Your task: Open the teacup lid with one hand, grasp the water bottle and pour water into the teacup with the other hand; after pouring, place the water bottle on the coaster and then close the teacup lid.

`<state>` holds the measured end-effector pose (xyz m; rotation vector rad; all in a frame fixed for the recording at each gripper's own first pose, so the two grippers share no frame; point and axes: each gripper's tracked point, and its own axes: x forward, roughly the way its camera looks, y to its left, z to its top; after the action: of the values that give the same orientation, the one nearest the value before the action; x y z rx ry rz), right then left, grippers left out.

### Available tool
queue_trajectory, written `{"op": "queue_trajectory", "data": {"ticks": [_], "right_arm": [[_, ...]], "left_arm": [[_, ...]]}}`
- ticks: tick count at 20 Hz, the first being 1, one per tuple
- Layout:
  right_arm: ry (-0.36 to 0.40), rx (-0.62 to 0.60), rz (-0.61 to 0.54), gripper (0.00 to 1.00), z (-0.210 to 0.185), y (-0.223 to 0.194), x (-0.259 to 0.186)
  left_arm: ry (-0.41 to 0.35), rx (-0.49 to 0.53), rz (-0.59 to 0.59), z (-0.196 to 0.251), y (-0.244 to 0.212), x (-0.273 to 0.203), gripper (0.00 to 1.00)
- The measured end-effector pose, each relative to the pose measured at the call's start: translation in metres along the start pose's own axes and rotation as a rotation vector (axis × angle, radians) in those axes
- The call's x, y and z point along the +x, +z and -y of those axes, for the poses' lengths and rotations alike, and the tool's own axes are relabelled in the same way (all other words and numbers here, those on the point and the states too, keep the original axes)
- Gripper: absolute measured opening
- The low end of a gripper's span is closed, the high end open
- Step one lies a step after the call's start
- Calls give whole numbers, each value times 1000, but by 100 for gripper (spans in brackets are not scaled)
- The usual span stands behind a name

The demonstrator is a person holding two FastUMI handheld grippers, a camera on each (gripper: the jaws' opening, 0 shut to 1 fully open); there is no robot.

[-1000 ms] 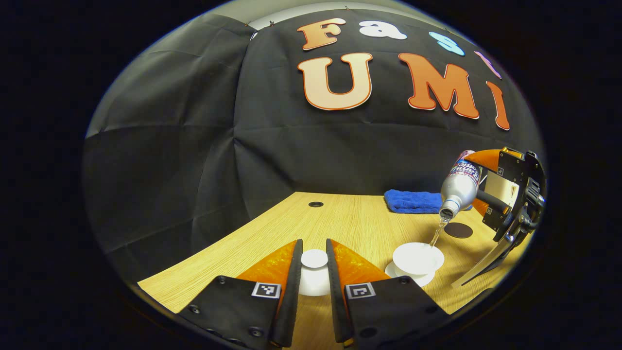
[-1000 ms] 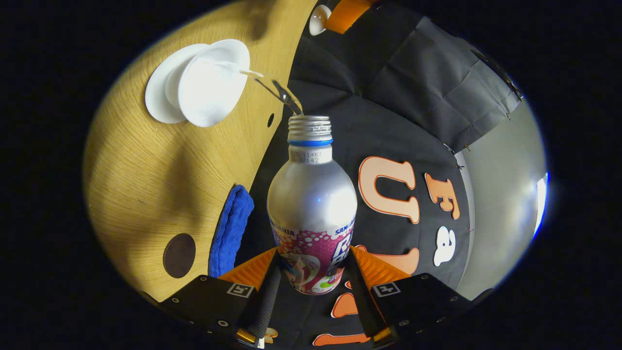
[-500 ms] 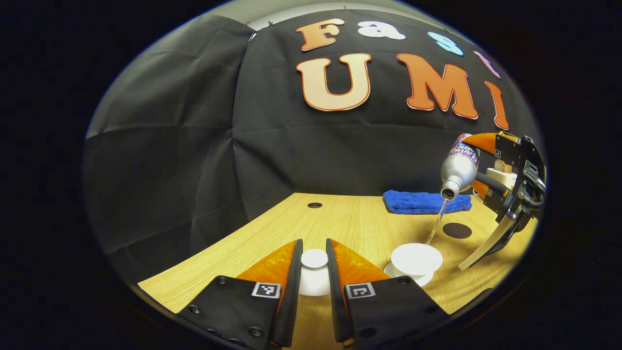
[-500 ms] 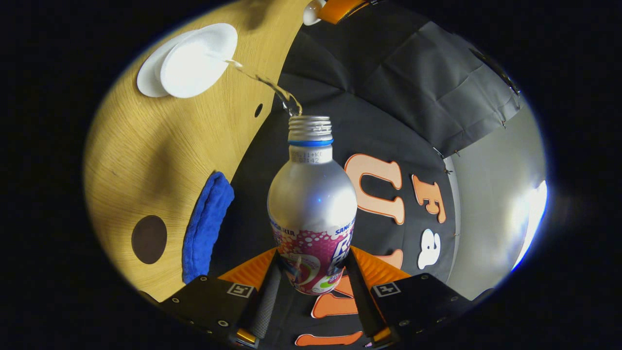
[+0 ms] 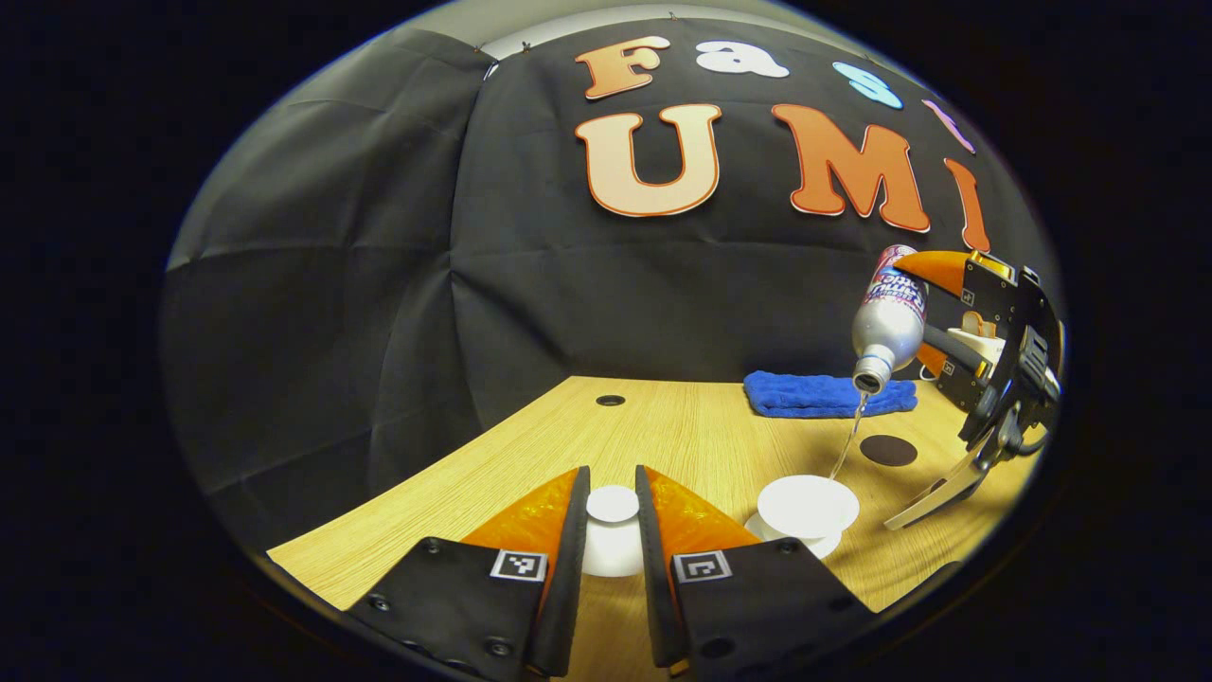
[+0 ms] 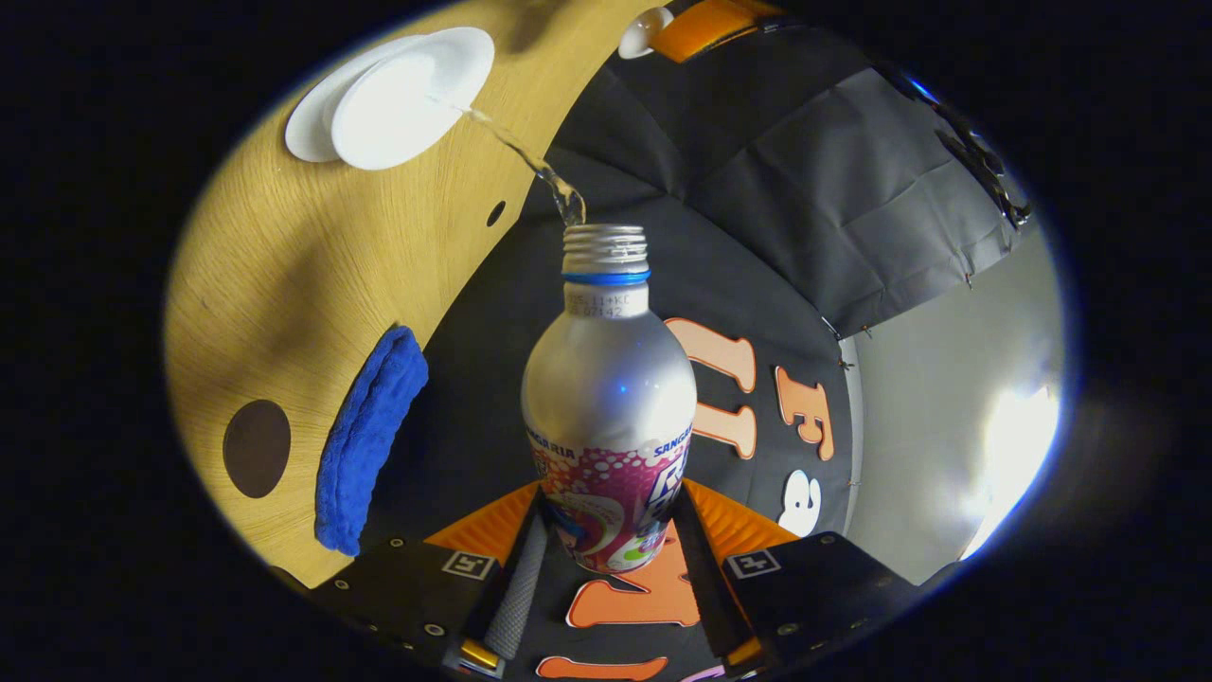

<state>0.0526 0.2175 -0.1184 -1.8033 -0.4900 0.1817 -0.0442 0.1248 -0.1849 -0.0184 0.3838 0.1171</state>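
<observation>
My left gripper is shut on the knob of the white teacup lid, held low over the wooden table. The open white teacup sits on its saucer to the right. My right gripper is shut on the silver water bottle, tipped mouth-down above the teacup. A thin stream of water runs from the bottle's mouth into the cup. In the left gripper view the bottle hangs at the far right in the right gripper. The dark round coaster lies beyond the cup.
A folded blue cloth lies at the back of the table near the wall, behind the coaster. A small round hole is set in the tabletop at the back. The table's near edge runs just under my left gripper.
The right gripper has lifted the bottle higher and tipped it steeper, so the stream falls farther. The left gripper and the lid have not moved.
</observation>
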Motion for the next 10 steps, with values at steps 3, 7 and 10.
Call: {"op": "queue_trajectory", "data": {"ticks": [3, 7, 10], "right_arm": [[-1, -8, 17, 74, -1, 8, -2], [6, -16, 32, 74, -9, 15, -2], [21, -24, 48, 73, -16, 22, -5]], "left_arm": [[-3, -2, -2, 0, 0, 0, 31], [-4, -2, 2, 1, 2, -1, 31], [-4, 0, 0, 1, 1, 0, 35]]}}
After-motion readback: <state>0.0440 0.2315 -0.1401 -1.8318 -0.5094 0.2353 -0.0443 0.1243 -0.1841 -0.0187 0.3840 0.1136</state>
